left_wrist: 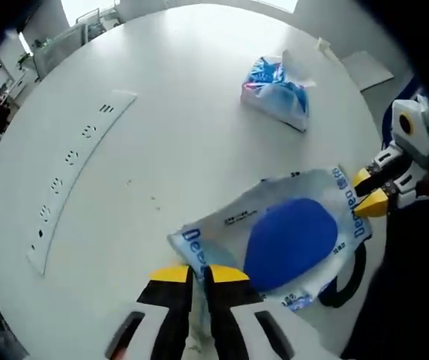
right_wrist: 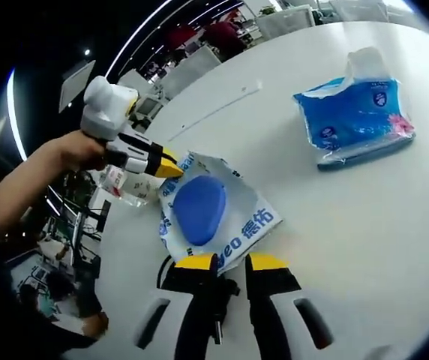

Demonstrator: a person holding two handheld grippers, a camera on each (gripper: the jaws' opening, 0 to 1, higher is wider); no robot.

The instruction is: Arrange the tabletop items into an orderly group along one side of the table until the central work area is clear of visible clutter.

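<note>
Both tongs pinch opposite ends of wipes pack (left_wrist: 293,240), likely to carry it flat toward table (left_wrist: 177,127) edge. Left tongs (left_wrist: 199,274) closed on near corner; right tongs (right_wrist: 229,262) clamp other end, jaws slightly apart. Tissue pack (right_wrist: 357,116) lies well ahead of right tongs, untouched, apart from wipes.

The wipes pack (left_wrist: 293,240) is lying low and right of centre on the tabletop (left_wrist: 177,135), the tissue pack (left_wrist: 278,88) is sitting above it toward the upper right, and the socket strip (left_wrist: 76,176) is curving along the left.
</note>
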